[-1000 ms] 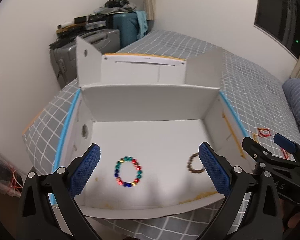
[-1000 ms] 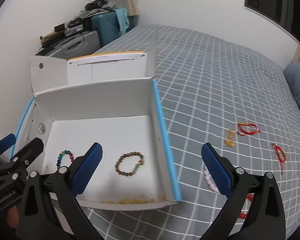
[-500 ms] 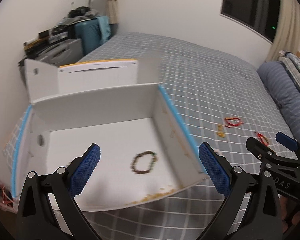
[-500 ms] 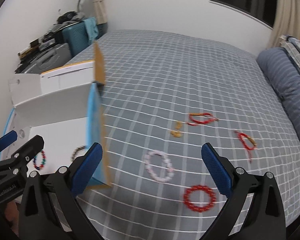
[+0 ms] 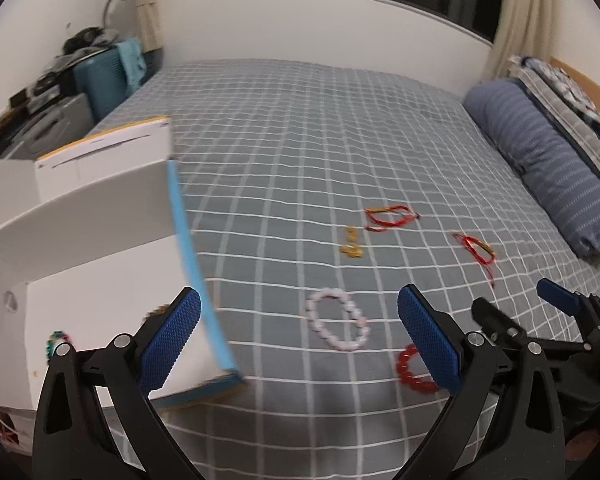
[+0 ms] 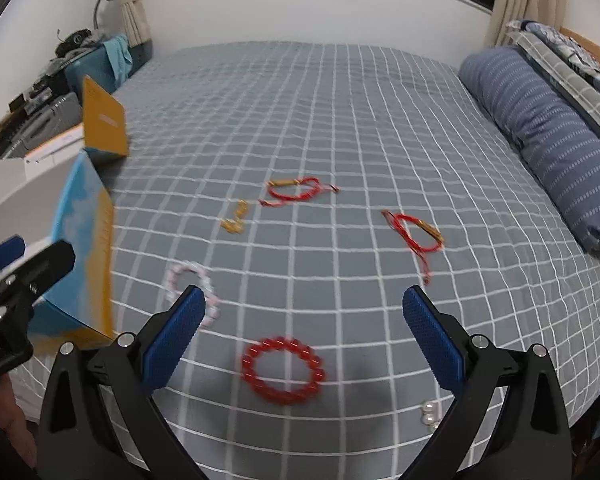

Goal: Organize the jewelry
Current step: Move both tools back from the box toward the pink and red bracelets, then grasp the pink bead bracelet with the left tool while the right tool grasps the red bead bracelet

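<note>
Bedroom scene, seen from two hand-held tools hovering low over a bed covered in a grey sheet with a white grid (image 6: 340, 120). Both the left tool (image 5: 299, 342) and the right tool (image 6: 300, 334) have their blue-padded fingers spread wide and hold nothing.

At the left edge of the bed sits an open white cardboard box with blue and orange outer walls (image 5: 100, 280). Inside it a multicoloured bead bracelet (image 5: 54, 344) is partly visible at the left, and a darker piece (image 5: 158, 311) peeks out behind the left tool's finger, too hidden to identify.

Still loose on the sheet: a pale pink bead bracelet (image 5: 338, 324) just beside the box, lying between the left tool's fingers in its view; a red bead bracelet (image 6: 283, 370) nearest the camera, lying between the right tool's fingers; a small gold piece (image 6: 234, 218); two red cord bracelets with gold tubes, one farther back (image 6: 298, 192) and one to the right (image 6: 416, 232); and a few small pearly beads (image 6: 429, 412) at the near edge.

Judging from this, the sorting is early to midway: about two pieces are boxed, and roughly six remain on the bed
</note>
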